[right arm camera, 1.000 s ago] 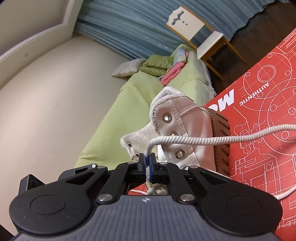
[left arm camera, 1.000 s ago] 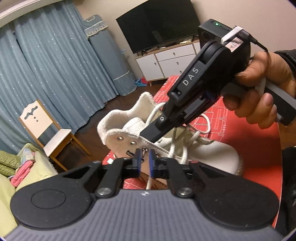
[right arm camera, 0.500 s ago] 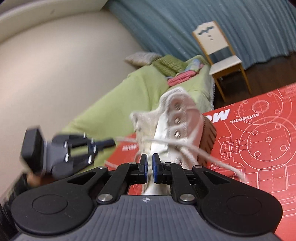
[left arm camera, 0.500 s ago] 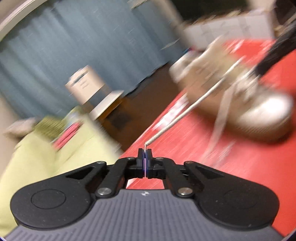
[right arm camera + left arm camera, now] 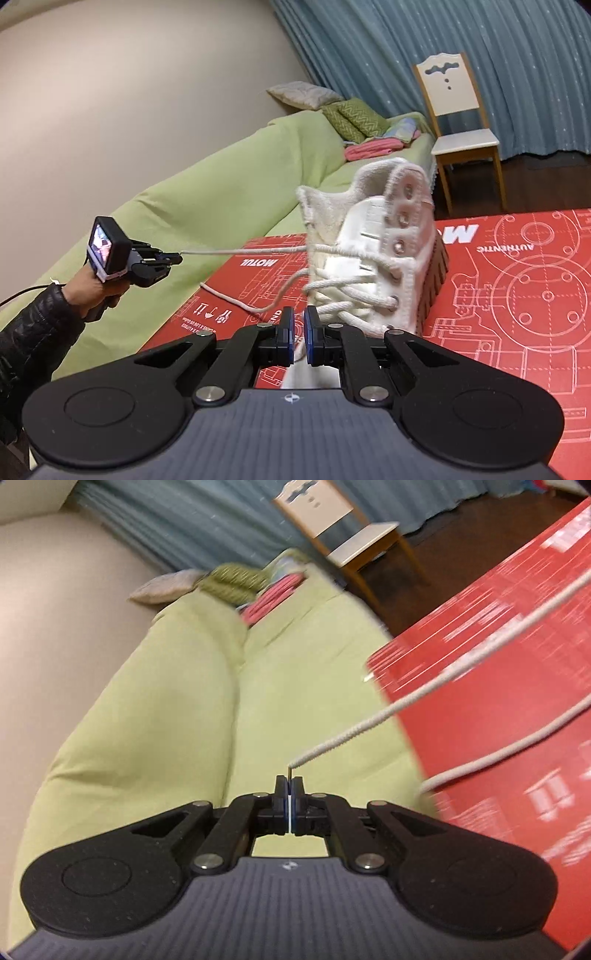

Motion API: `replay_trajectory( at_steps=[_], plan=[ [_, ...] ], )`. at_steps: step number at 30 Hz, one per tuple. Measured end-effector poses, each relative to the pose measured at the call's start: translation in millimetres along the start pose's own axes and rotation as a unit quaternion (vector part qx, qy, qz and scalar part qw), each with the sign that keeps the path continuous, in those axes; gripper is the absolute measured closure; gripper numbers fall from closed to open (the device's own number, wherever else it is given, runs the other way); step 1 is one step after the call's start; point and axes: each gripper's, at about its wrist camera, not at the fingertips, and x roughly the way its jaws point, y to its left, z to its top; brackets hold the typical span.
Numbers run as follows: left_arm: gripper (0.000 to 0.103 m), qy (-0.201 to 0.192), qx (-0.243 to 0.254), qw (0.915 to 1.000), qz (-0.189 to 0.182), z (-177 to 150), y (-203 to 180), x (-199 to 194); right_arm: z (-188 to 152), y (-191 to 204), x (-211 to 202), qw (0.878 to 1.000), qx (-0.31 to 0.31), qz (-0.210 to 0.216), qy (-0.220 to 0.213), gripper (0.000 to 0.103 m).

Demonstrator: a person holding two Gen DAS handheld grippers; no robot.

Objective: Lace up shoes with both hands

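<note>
Off the red board's (image 5: 517,295) left edge, the left gripper (image 5: 177,257) pinches the lace (image 5: 243,251) end tight, drawn taut from the white shoe (image 5: 380,258) mid-board; the right gripper (image 5: 299,325) stands narrowly parted, gripping nothing

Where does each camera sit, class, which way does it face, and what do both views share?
Left wrist: on the left tool, shut on the lace, facing the green sofa and red mat.
Right wrist: on the right tool, open, facing the white shoe; a sleeve and hand show.
Shared: lace, sofa, mat, chair.
</note>
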Motion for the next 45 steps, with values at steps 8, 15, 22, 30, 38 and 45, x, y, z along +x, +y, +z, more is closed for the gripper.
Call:
replay_trajectory(
  at_steps=[8,15,22,30,38,45],
  plan=[
    [0.092,-0.009,-0.069,0.9963,-0.050,-5.9,16.8,5.8,14.2,37.9,23.8,0.998,-0.066,0.016,0.013,0.090],
    [0.086,-0.038,-0.114,0.9881,-0.096,-25.3,29.2,-20.5,20.8,99.3,102.3,0.971,-0.223,0.009,0.083,0.090],
    [0.086,-0.078,-0.101,0.9843,-0.121,-44.4,19.3,-65.1,14.8,134.5,205.2,0.932,-0.328,-0.001,0.154,0.090],
    [0.086,-0.098,-0.116,0.9750,-0.162,-57.7,7.0,-87.5,17.9,124.4,274.7,0.919,-0.339,-0.027,0.198,0.090],
    [0.086,-0.092,-0.163,0.9580,-0.217,-60.8,0.2,-99.2,19.6,119.9,256.9,0.922,-0.309,-0.002,0.232,0.101],
    [0.087,-0.066,-0.244,0.9162,-0.311,-66.6,-11.8,-103.8,-9.7,115.5,147.9,0.914,-0.314,0.016,0.255,0.101]
  ],
)
